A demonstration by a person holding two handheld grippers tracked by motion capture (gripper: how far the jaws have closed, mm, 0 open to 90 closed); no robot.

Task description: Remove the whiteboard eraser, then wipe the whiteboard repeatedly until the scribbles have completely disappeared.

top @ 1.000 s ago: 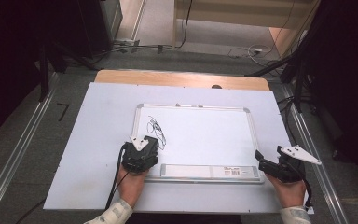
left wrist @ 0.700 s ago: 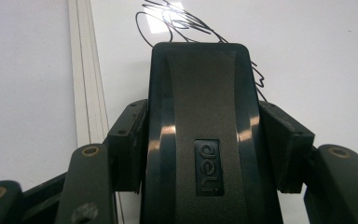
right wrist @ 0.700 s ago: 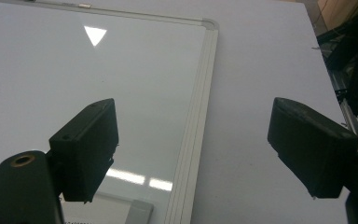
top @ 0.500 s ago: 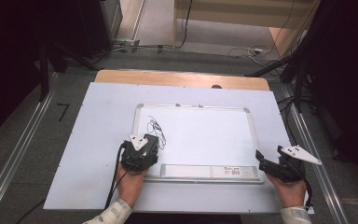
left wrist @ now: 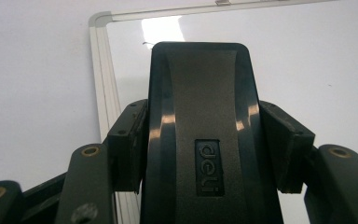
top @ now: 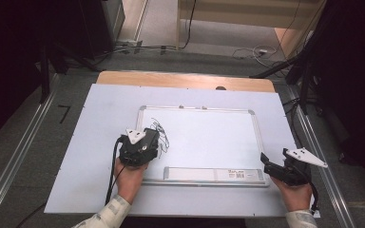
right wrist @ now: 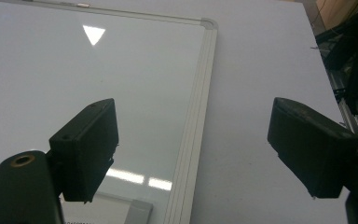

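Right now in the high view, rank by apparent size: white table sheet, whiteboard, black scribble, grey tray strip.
1. White table sheet
2. Silver-framed whiteboard
3. Grey tray strip
4. Black scribble, partly hidden by the left gripper

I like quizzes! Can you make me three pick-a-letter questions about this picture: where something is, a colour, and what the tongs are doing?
1. Where is the scribble on the whiteboard?
A its left side
B its right side
C its middle

2. What colour is the eraser?
A red
B black
C yellow

3. How are the right tongs?
A open, empty
B holding a pen
C holding a cup

Answers: 1 A, the lines lie beside the left tongs. 2 B, black body clamped there. 3 A, jaws stand wide apart.
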